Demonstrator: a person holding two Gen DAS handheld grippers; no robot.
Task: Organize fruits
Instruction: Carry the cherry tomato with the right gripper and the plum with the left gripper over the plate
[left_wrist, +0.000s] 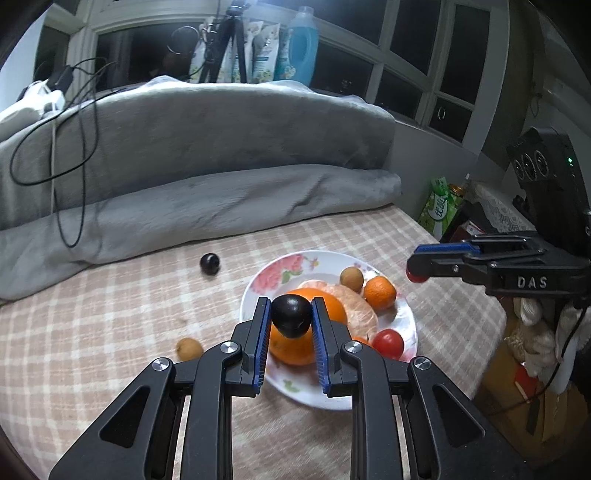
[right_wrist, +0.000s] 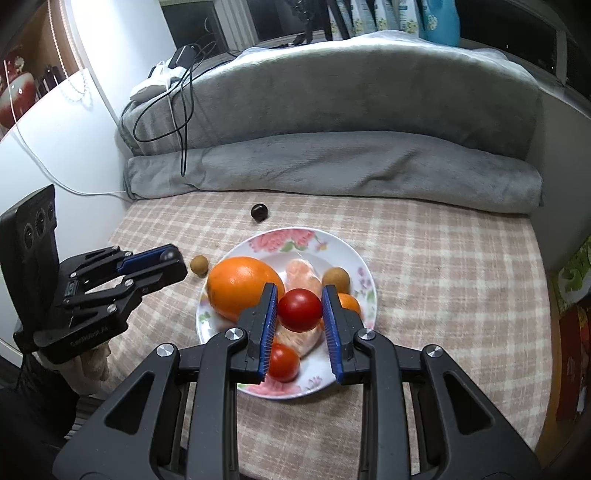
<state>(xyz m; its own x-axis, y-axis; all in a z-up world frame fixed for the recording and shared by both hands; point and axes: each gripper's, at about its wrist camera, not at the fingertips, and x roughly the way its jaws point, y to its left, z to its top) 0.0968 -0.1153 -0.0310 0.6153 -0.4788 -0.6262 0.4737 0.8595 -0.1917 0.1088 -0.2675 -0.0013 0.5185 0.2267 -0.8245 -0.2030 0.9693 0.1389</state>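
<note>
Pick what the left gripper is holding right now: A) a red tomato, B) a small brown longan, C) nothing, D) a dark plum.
D: the left gripper is clamped on a dark plum, while the red tomato sits in the right gripper.

My left wrist view looks down from the bed's near edge, close over the plate (left_wrist: 255, 291). My right wrist view looks down more steeply over the same plate (right_wrist: 354, 266). Both share the blanket (left_wrist: 207, 147) behind.
</note>
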